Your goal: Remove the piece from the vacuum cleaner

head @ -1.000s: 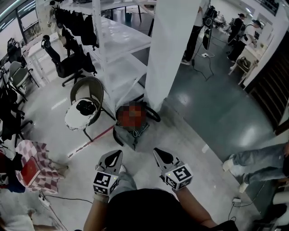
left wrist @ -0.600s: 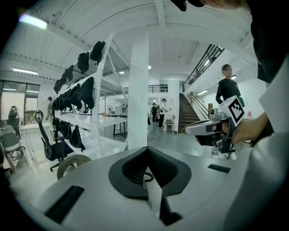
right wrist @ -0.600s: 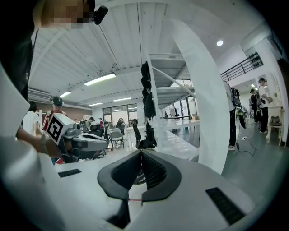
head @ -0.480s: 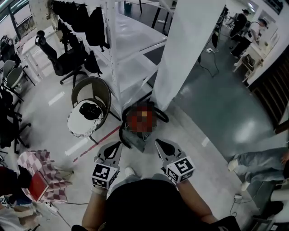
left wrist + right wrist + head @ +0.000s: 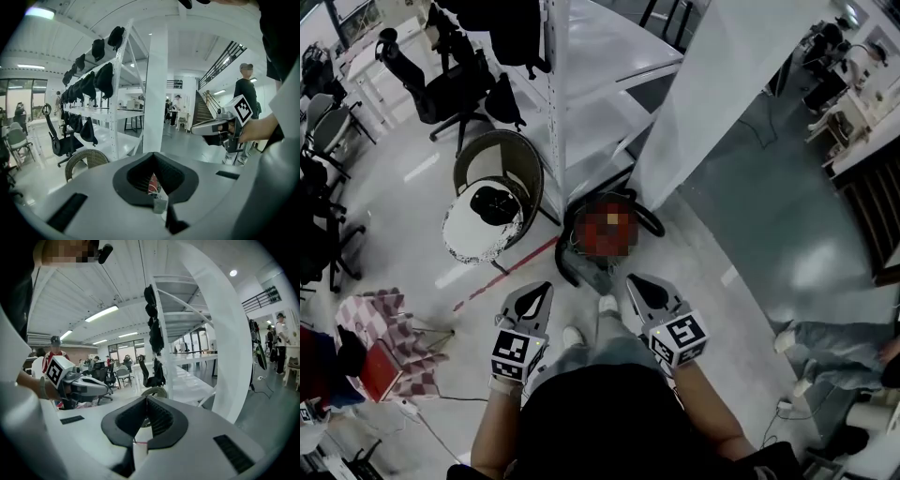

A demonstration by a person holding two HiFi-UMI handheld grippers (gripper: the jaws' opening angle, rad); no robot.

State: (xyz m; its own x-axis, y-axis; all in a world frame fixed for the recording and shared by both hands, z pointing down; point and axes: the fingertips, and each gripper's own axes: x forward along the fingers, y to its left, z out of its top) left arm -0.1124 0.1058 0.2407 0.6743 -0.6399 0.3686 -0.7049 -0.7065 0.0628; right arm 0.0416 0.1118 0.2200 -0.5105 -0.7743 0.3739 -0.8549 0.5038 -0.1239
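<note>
Task not begun imo: vacuum cleaner (image 5: 598, 264) at frame center, untouched. Left gripper (image 5: 544, 289) & right gripper (image 5: 631, 279) just below it, both pressed together, empty.

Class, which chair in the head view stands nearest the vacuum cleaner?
The round wicker chair with the white seat, beside the vacuum cleaner; the black office chairs stand farther back.

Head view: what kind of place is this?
Probably an open-plan lab or workshop-office. A tall white shelving rack is hung with black bags, wheeled office chairs stand beside it, and people are at a desk in the far right corner.
</note>
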